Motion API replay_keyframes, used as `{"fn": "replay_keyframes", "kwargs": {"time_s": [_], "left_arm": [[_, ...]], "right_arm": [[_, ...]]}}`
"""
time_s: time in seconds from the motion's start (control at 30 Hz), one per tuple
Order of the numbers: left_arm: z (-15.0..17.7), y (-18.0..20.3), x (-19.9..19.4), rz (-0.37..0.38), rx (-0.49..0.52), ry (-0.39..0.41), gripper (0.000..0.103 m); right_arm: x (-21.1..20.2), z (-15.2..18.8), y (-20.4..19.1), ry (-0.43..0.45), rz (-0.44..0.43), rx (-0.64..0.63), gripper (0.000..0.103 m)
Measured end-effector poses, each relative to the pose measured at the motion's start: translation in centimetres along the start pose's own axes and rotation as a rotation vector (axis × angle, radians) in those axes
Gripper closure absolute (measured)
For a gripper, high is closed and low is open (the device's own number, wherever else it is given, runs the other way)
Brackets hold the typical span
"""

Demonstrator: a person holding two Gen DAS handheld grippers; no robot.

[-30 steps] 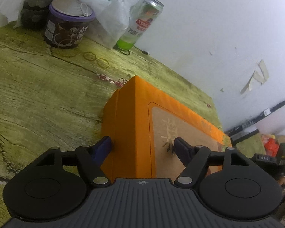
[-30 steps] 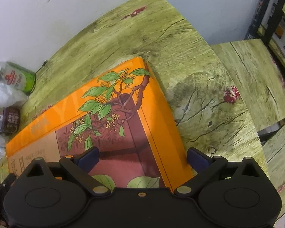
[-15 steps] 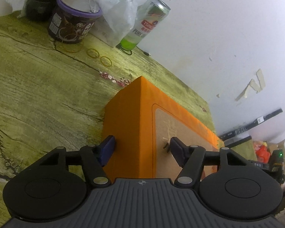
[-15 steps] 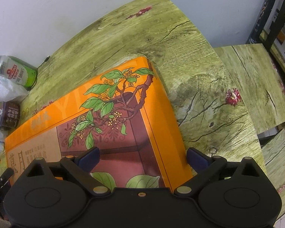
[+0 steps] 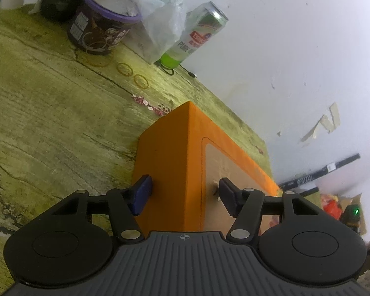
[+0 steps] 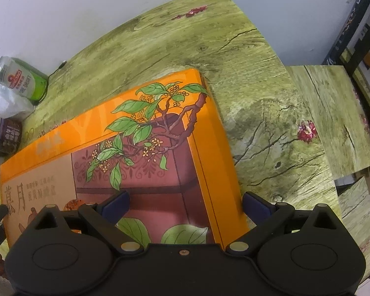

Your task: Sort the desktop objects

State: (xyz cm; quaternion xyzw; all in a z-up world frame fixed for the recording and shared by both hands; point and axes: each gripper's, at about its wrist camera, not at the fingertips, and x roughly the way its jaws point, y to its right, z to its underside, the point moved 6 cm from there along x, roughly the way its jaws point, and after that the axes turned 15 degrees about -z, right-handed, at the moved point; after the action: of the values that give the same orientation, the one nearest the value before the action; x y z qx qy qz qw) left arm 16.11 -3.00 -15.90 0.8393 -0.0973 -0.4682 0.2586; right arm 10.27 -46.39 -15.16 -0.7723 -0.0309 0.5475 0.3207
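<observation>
A flat orange gift box (image 5: 175,153) with a leafy branch print lies on the green wood-grain table (image 5: 49,123). My left gripper (image 5: 185,193) straddles the box's near end, one blue pad against its plain orange side and the other over the beige top panel. Its jaws are closing with the box edge between them, and a firm clamp does not show. In the right wrist view the same box (image 6: 140,153) fills the middle. My right gripper (image 6: 185,206) stands wide open over its right edge, one finger above the printed lid and the other outside, above the table (image 6: 259,128).
Along the wall stand a green beer can (image 5: 194,37), a purple-lidded tub (image 5: 98,29) and a crumpled plastic bag (image 5: 157,12). Rubber bands (image 5: 124,69) lie on the table near them. A lower green surface (image 6: 328,113) adjoins the table's right side, with shelving beyond.
The left jaws have narrowed around the box's end, and the left view has rolled slightly. The right gripper and the box have hardly shifted.
</observation>
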Motion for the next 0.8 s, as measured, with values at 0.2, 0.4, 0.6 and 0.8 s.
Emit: {"fn": "replay_keyframes", "kwargs": {"time_s": [0.2, 0.4, 0.6, 0.8], "left_arm": [[0.00, -0.57, 0.23, 0.007, -0.022, -0.001, 0.048], [0.11, -0.75, 0.35, 0.008, -0.028, -0.004, 0.048], [0.13, -0.96, 0.55, 0.009, -0.036, -0.011, 0.048], [0.26, -1.17, 0.79, 0.006, -0.044, -0.019, 0.047]], "right_arm": [[0.23, -0.03, -0.26, -0.001, 0.013, -0.020, 0.004], [0.34, 0.04, -0.29, 0.006, 0.022, -0.026, 0.004], [0.52, 0.07, -0.30, 0.007, 0.027, -0.027, 0.003], [0.56, 0.03, -0.30, 0.005, 0.030, -0.028, 0.003]]}}
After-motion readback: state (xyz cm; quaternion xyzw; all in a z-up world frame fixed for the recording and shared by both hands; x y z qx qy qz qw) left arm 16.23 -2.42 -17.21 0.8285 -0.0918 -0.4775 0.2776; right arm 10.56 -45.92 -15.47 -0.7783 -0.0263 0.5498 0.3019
